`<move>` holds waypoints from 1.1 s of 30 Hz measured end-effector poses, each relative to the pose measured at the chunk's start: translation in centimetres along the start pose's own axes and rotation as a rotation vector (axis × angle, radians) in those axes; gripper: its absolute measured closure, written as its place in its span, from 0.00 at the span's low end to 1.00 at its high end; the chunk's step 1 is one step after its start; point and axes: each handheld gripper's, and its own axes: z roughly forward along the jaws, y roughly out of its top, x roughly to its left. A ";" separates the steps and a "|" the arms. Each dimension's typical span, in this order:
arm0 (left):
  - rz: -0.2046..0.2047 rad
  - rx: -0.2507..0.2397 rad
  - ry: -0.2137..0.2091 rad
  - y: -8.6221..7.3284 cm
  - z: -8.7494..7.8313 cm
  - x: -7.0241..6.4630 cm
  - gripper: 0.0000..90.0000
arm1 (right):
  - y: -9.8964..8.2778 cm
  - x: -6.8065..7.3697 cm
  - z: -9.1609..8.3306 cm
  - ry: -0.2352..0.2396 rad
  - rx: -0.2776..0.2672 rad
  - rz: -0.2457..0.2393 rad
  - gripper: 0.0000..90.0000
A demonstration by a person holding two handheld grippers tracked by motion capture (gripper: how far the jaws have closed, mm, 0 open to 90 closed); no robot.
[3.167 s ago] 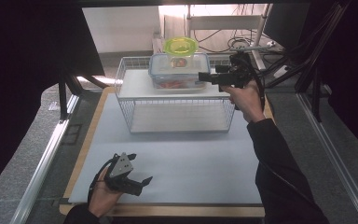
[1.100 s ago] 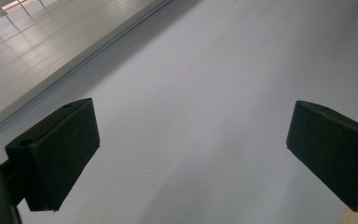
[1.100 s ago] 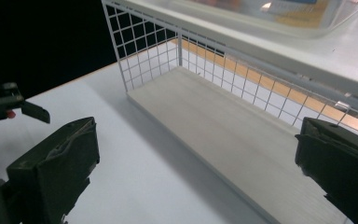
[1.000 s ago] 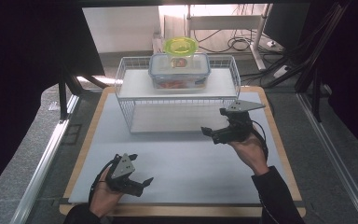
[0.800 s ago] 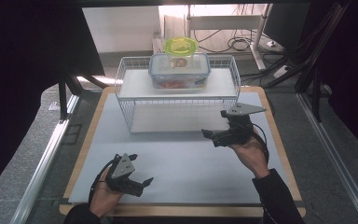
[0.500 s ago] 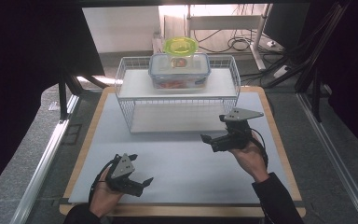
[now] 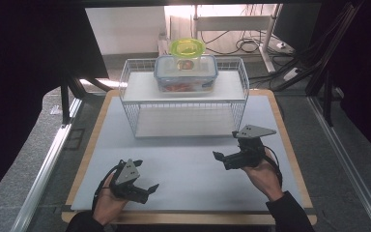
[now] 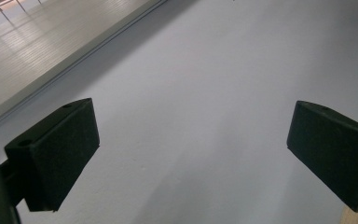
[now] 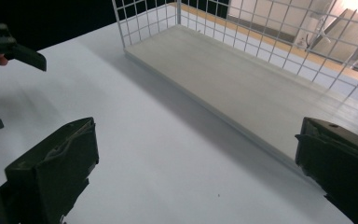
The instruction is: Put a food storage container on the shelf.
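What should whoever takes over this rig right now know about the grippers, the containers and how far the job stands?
Left gripper: open, empty, low over the white mat's near-left part.
Right gripper: open, empty, over the mat in front of the white wire rack.
Clear plastic food box with blue-rimmed lid: on the rack's top shelf, small clear tub with yellow-green lid at its far side.
Done: both containers are up on the rack.
Left: apparently nothing in hand; the lower shelf is free.

Each hand-held black two-jaw left gripper (image 7: 142, 189) and black two-jaw right gripper (image 7: 228, 158) carries a grey three-cornered plate on top and a black cable looped at the hand. The jaws end in blocky matt-black pads (image 8: 58, 147) with small round screw recesses on their upper faces. Both forearms wear dark sleeves (image 7: 292, 215).
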 end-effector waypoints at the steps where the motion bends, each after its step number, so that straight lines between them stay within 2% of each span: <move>1: 0.000 0.001 0.000 0.0 0.0 0.0 0.02 | -0.2 0.0 -0.1 -0.002 0.001 0.000 0.00; 15: 0.000 0.002 0.003 0.0 0.1 -0.1 0.02 | -2.2 0.2 -2.4 -0.046 0.003 0.007 0.00; 29: -0.001 0.002 0.002 -0.1 0.1 0.0 0.02 | -5.0 -0.5 -3.3 -0.118 0.012 0.013 0.00; 33: 0.000 0.004 0.000 -0.1 0.2 0.0 0.02 | -6.0 -0.7 -3.3 -0.142 0.031 0.012 0.00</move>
